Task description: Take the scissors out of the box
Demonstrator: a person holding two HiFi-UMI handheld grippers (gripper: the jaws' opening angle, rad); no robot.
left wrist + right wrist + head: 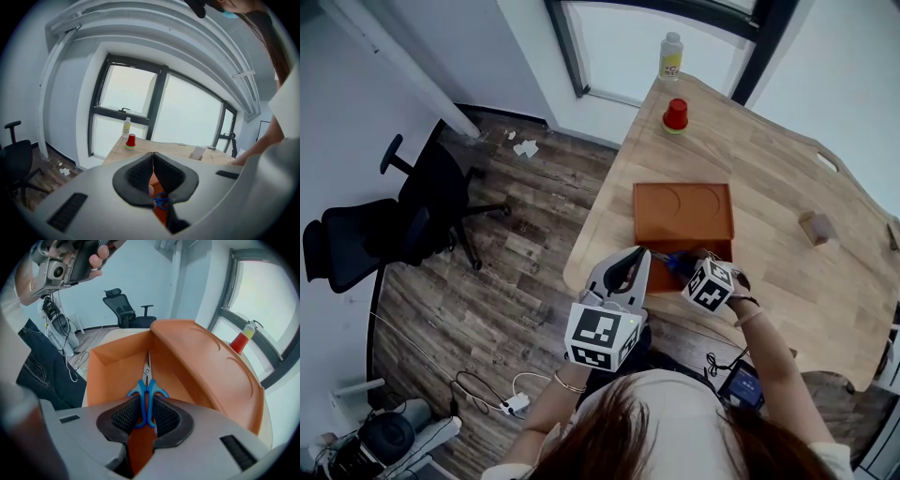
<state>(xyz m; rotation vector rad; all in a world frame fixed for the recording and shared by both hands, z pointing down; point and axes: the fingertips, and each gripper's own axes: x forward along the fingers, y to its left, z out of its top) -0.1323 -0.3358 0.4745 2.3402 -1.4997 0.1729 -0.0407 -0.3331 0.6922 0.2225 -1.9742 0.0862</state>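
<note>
An orange box (684, 220) lies near the front edge of the wooden table (787, 291), its lid raised toward the far side. Inside, on the floor of the box (112, 366), rest blue-handled scissors (146, 390) with the blades pointing away from me. My right gripper (146, 416) points steeply down into the box, its two pads pressing on the blue handles from either side. In the head view the right gripper (684, 266) covers most of the scissors (673, 262). My left gripper (637, 253) hovers at the box's near left corner, shut and holding nothing (153, 157).
A red cup (676, 114) and a clear bottle (671, 56) stand at the table's far end by the window. A small wooden block (817, 227) sits to the right. A black office chair (384, 225) stands on the floor at left, with cables near my feet.
</note>
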